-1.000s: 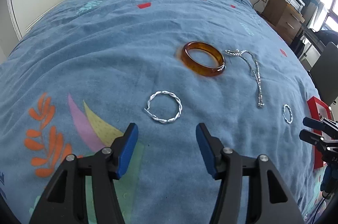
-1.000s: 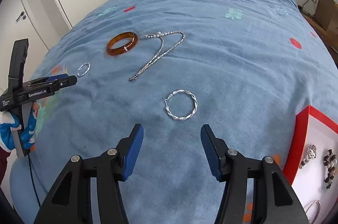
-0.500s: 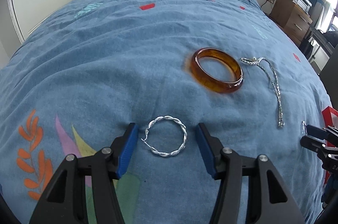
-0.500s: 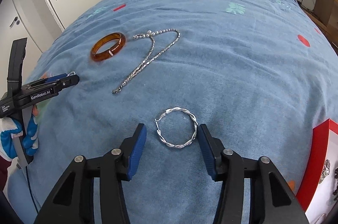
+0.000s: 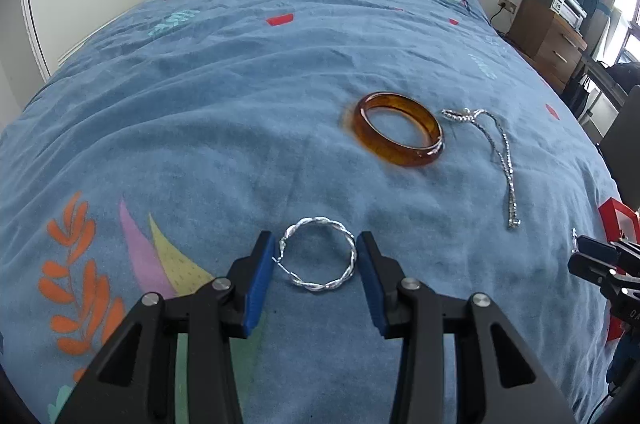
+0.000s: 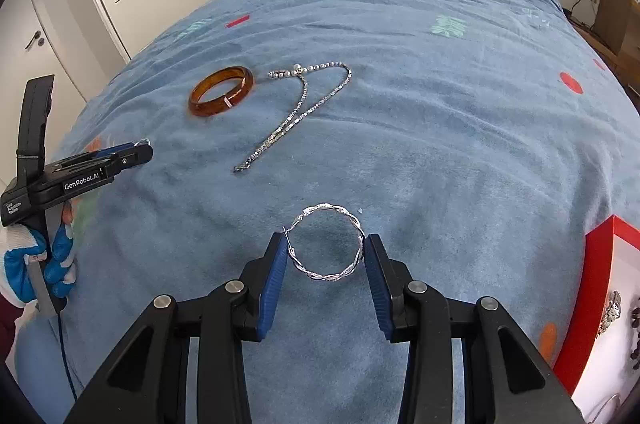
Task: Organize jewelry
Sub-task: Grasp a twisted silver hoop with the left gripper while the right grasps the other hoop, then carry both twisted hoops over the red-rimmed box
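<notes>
Jewelry lay scattered on the blue bedspread (image 5: 200,111).

In the left wrist view, the left gripper (image 5: 314,242) pointed down at a twisted silver hoop (image 5: 320,287) lying flat between its blue pads. The jaws were closing. One pad met the hoop's post wire, while a sliver of cloth seemed to show at the other, so I judged it not yet gripped. An amber bangle (image 5: 400,153) and a chain necklace (image 5: 507,159) lay farther up the bed, just beside each other.

In the right wrist view, the right gripper (image 6: 325,244) straddled a second twisted hoop (image 6: 326,278). Its jaws were also closing, and both pads appeared to press the hoop's sides. A red tray (image 6: 596,304) sat at the right edge with pieces already in it.

The likely trouble was the same for both. Each hoop was thin and sat on soft cloth, so a squeeze across its width could tip it up, spring it out sideways, or bend the loose post. Pads set too low would also catch the cloth and drag it on the lift.
</notes>
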A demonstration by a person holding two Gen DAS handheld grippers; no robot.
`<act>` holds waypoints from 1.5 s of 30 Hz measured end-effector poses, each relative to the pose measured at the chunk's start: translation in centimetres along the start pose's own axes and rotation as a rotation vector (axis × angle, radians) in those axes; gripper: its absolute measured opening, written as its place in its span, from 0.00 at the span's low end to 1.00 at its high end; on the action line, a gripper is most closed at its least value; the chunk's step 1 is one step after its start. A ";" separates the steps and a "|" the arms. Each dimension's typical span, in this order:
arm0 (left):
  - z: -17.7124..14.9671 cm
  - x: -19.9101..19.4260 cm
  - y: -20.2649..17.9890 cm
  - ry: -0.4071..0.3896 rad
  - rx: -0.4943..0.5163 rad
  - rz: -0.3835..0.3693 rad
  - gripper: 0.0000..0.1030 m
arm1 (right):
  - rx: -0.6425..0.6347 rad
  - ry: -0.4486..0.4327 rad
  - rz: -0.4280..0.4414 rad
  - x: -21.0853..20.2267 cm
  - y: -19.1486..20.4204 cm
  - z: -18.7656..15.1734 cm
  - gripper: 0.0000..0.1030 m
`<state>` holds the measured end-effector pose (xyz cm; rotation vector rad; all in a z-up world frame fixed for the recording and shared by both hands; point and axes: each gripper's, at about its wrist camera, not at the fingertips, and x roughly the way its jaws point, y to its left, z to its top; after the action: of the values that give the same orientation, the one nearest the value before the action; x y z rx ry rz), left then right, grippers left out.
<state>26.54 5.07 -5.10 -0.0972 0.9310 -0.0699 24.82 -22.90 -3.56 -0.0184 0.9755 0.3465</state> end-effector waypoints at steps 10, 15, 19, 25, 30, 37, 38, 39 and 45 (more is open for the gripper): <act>-1.2 -4.8 -3.7 -0.026 0.050 -0.047 0.39 | 0.009 -0.071 -0.007 -5.9 0.0 -1.5 0.38; -1.5 -7.2 -8.1 -0.043 0.084 -0.117 0.38 | 0.036 -0.104 -0.045 -9.9 -2.2 -3.2 0.38; -1.8 -8.7 -13.3 -0.055 0.125 -0.197 0.39 | 0.073 -0.119 -0.096 -13.2 -5.1 -5.3 0.38; -2.8 -9.7 -22.5 -0.042 0.207 -0.333 0.39 | 0.117 -0.107 -0.188 -17.2 -10.5 -8.9 0.38; -4.2 -8.8 -29.9 -0.005 0.286 -0.415 0.39 | 0.152 -0.066 -0.242 -18.0 -14.9 -11.6 0.38; -6.3 -6.2 -38.4 0.052 0.415 -0.450 0.39 | 0.177 -0.003 -0.253 -15.9 -19.3 -13.4 0.38; -6.5 -5.7 -39.3 0.061 0.432 -0.444 0.39 | 0.175 0.005 -0.251 -15.6 -19.8 -13.4 0.38; -6.7 -5.2 -39.9 0.071 0.445 -0.435 0.39 | 0.170 0.012 -0.249 -15.3 -20.1 -13.4 0.38; -7.7 -1.8 -42.2 0.129 0.499 -0.379 0.39 | 0.116 0.065 -0.233 -13.4 -21.4 -12.9 0.38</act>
<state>18.48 -37.04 -3.41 0.1975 0.9895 -0.6612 13.86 -49.05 -2.92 -0.0374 1.0446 0.0754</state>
